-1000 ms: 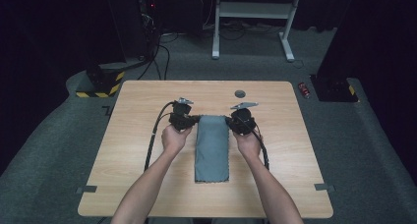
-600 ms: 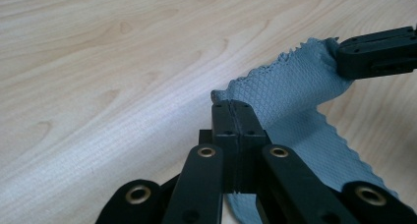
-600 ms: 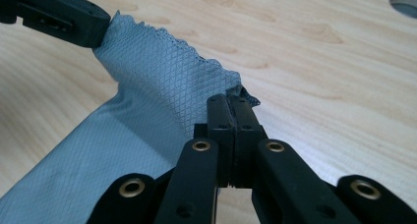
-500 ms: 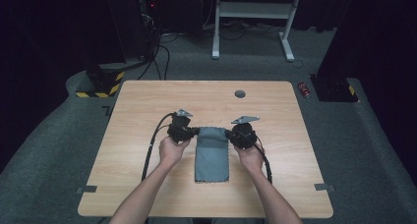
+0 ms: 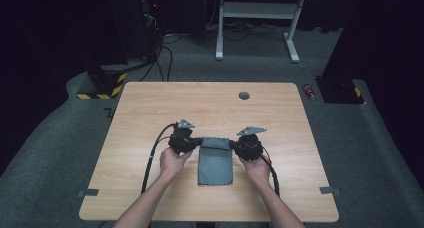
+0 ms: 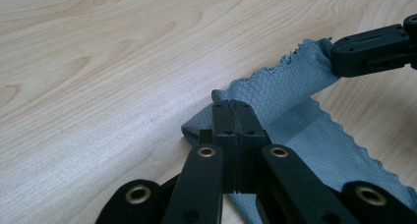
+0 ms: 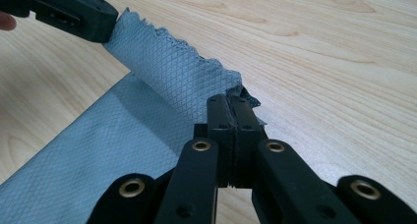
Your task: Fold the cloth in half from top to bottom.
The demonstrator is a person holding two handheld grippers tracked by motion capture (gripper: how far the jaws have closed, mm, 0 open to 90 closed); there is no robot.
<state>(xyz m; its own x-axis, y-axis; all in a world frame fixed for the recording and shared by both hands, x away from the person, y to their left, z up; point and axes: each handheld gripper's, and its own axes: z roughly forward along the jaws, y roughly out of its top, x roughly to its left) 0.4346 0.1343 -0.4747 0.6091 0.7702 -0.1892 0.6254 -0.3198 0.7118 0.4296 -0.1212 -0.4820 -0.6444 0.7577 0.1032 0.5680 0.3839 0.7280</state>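
Both hands [image 5: 215, 163] nearer, cloth [image 5: 215, 163] pinched

Light wooden table [image 5: 150, 118], rectangular, rounded corners, on grey carpet. Small round dark spot [image 5: 244, 95] near far edge. Grey cloth [image 5: 215, 166] flat near middle, far end lifted off wood. Black cable [image 5: 151, 160] trailing across left part.

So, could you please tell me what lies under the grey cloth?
The cloth lies folded on the table; only wood shows around it. Whatever it covers is hidden.
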